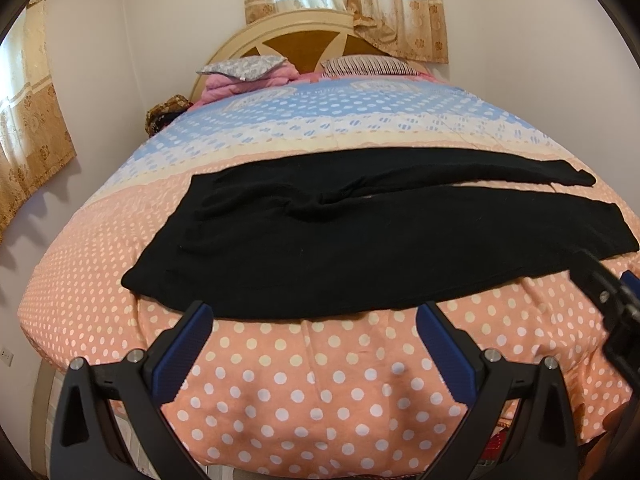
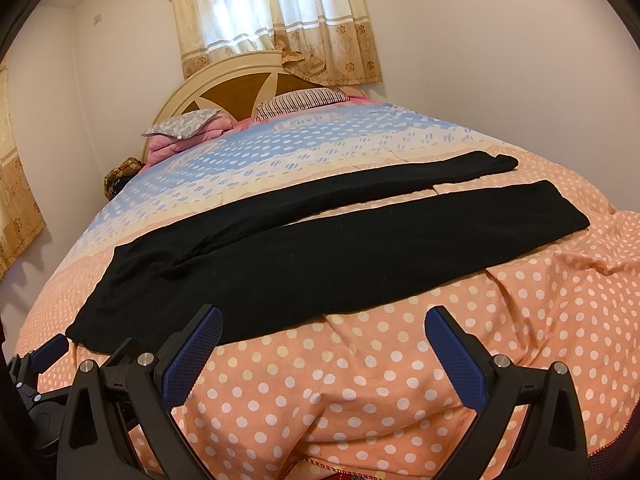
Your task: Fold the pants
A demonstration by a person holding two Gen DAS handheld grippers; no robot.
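1. Pants (image 1: 320, 240), black, lie flat across a polka-dot bedspread (image 1: 320, 380) in the left wrist view, waistband toward 9 o'clock, legs running toward 3 o'clock. The left gripper (image 1: 314, 320) hangs at 6 o'clock, fingers spread wide, holding nothing. The right gripper (image 1: 616, 312) intrudes at 4 o'clock, its state unreadable here.

2. Right wrist view shows both leg ends of the pants (image 2: 320, 248) whole, toward 2 o'clock. The right gripper (image 2: 324, 324) gapes wide at 6 o'clock, just short of the fabric. The left gripper (image 2: 52, 350) peeks in at 8 o'clock.
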